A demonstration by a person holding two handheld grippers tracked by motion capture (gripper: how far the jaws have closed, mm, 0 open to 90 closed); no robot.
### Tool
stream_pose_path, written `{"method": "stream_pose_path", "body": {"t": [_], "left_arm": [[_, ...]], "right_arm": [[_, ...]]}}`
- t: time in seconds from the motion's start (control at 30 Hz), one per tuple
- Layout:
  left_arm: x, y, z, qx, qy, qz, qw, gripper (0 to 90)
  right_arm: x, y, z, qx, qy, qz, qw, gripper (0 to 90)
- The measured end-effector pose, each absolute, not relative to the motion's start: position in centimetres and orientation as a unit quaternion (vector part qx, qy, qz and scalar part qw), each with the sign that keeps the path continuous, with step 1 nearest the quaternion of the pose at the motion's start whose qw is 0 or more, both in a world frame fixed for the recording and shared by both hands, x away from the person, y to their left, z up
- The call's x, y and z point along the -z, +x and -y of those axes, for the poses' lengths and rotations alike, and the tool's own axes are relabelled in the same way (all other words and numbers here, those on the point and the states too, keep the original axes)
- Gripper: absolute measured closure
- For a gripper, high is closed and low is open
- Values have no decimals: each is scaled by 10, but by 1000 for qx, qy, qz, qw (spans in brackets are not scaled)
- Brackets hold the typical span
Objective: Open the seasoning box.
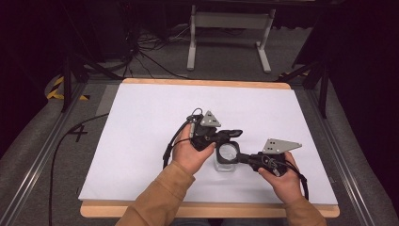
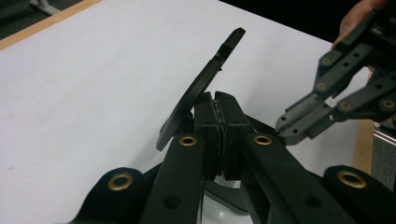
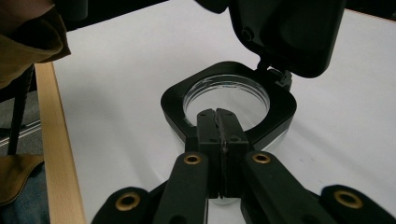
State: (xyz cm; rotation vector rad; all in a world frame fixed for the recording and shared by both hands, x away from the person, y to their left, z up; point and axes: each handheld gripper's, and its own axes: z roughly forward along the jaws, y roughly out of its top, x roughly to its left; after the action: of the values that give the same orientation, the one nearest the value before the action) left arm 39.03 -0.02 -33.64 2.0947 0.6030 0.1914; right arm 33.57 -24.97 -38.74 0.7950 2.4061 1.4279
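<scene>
A clear jar (image 1: 226, 164) with a black square rim (image 3: 173, 100) stands on the white sheet. Its hinged black lid (image 3: 289, 32) is tipped up and open. In the left gripper view the lid (image 2: 201, 91) leans against the outer side of my left gripper (image 2: 220, 105), whose pads meet with nothing seen between them. In the high view the left gripper (image 1: 223, 136) sits just behind the jar. My right gripper (image 3: 217, 116) is shut, and its tips lie on the near side of the rim. It reaches the jar from the right (image 1: 241, 158).
The white sheet (image 1: 141, 141) covers a wooden board (image 1: 207, 84) with bare room on all sides of the jar. Metal rails run along both sides, and a white stand (image 1: 230, 21) and cables lie on the floor beyond.
</scene>
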Motion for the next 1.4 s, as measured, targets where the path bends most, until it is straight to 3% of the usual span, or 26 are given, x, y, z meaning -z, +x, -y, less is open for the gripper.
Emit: {"method": "stream_pose_path", "body": {"t": [0.83, 1.4], "left_arm": [[338, 417, 2, -94, 838, -276, 462, 895], [338, 415, 4, -90, 841, -271, 460, 881]], "right_arm": [[387, 334, 249, -485, 265, -824, 124, 900], [387, 334, 248, -484, 263, -825, 126, 900]]}}
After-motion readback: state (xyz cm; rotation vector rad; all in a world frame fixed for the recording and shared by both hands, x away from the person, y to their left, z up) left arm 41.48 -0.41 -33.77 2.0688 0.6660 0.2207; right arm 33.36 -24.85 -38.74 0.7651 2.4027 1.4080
